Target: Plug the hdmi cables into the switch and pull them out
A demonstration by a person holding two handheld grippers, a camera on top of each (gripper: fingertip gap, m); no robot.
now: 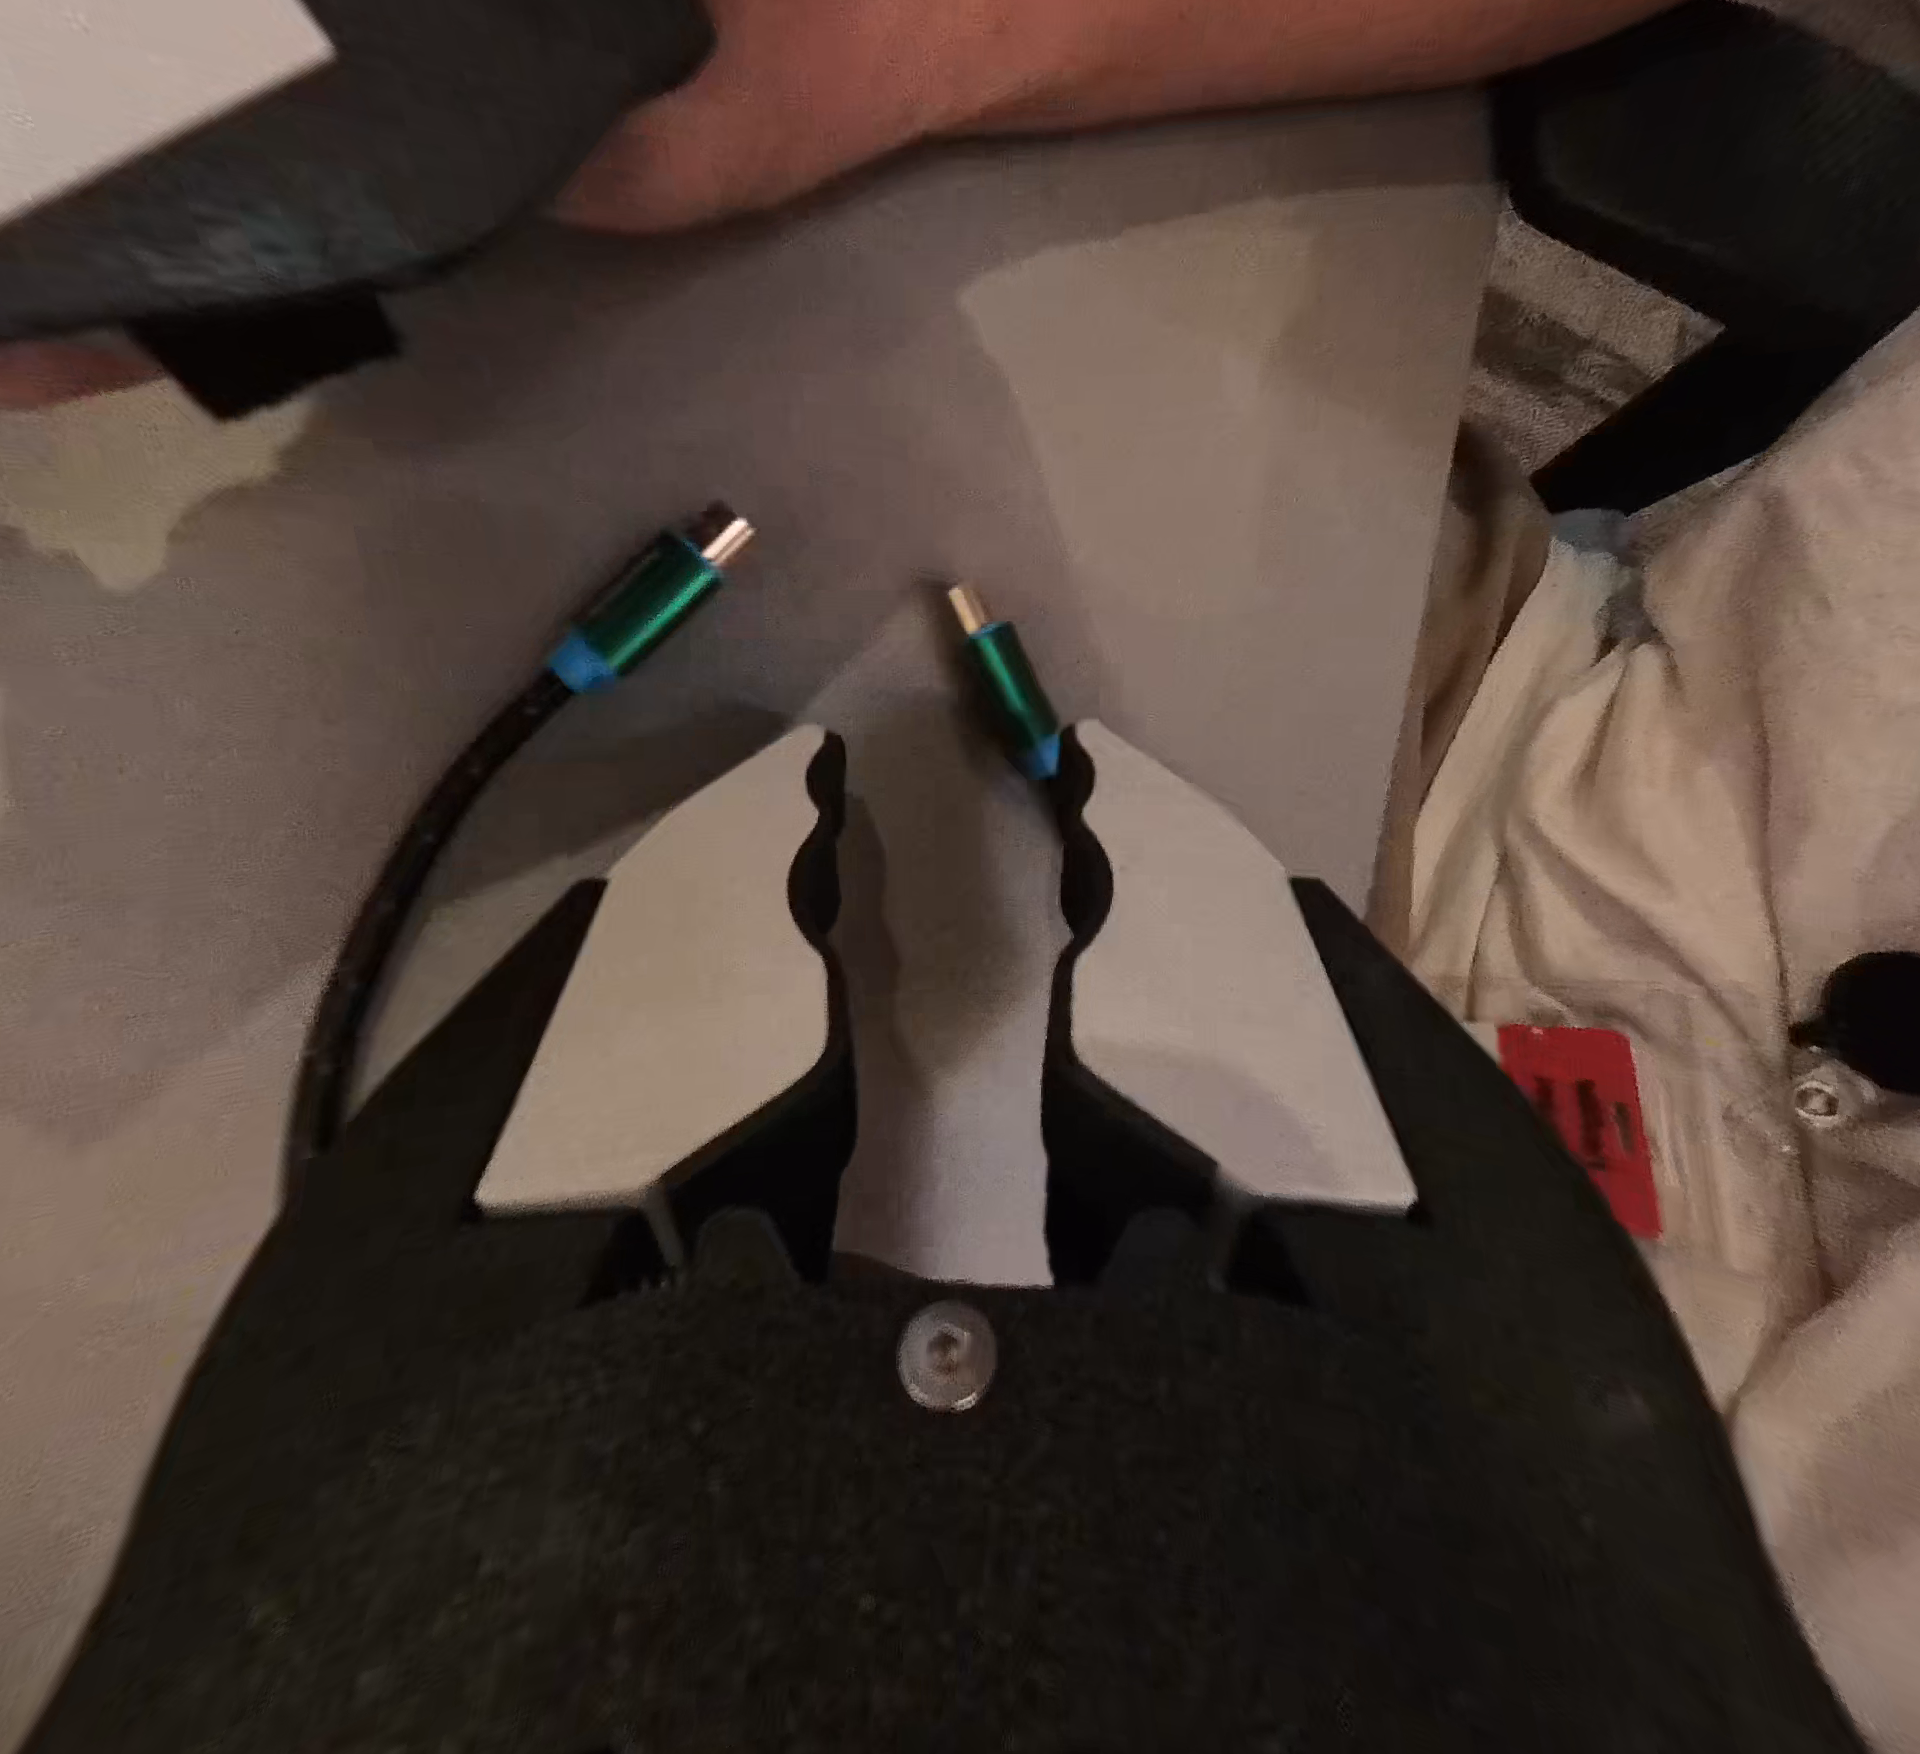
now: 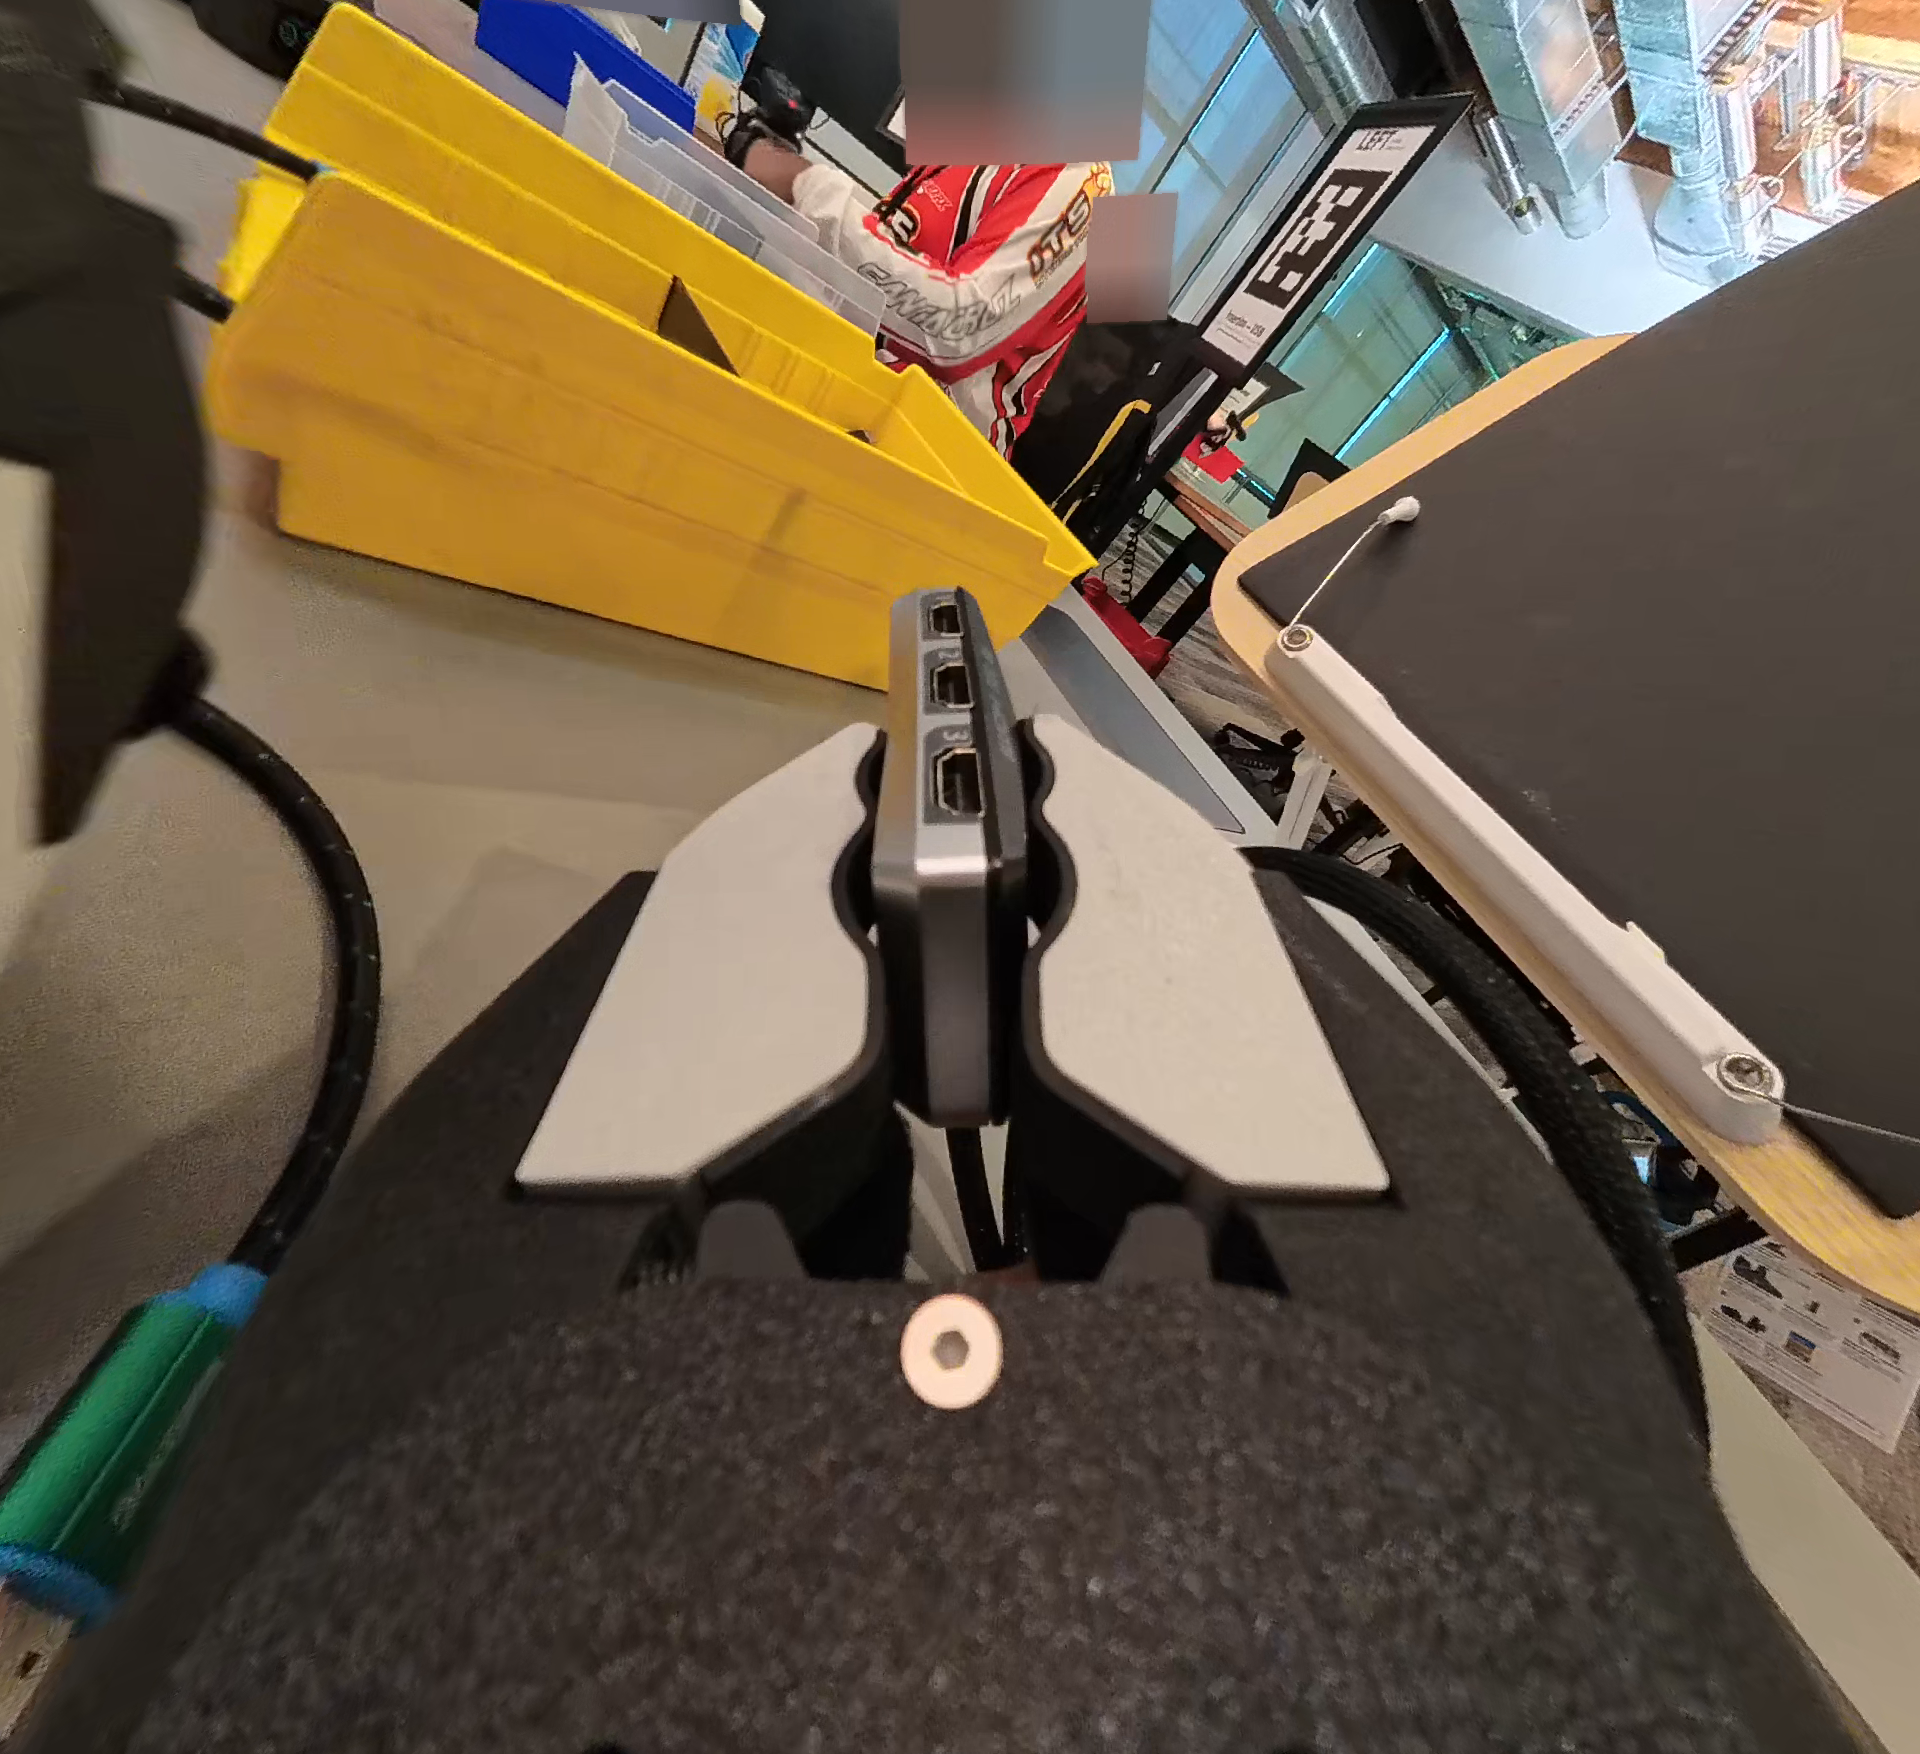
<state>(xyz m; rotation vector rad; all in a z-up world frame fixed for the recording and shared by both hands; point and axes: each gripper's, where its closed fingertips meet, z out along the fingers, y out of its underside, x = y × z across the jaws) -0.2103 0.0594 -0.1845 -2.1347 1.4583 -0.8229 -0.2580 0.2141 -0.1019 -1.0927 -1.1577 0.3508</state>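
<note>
My right gripper (image 2: pixel 951 800) clamps the switch (image 2: pixel 951 831) by its flat faces, its three ports empty and facing away from me. Below the switch, two green-shelled hdmi cables (image 1: pixel 649 598) lie unplugged on the grey table (image 1: pixel 1195 457), their metal tips nearly meeting. My left gripper (image 1: pixel 951 759) hangs open just short of the right-hand plug (image 1: pixel 1008 681). The shells look rigid, best pinched there; the braided cord looks stiff and springy.
</note>
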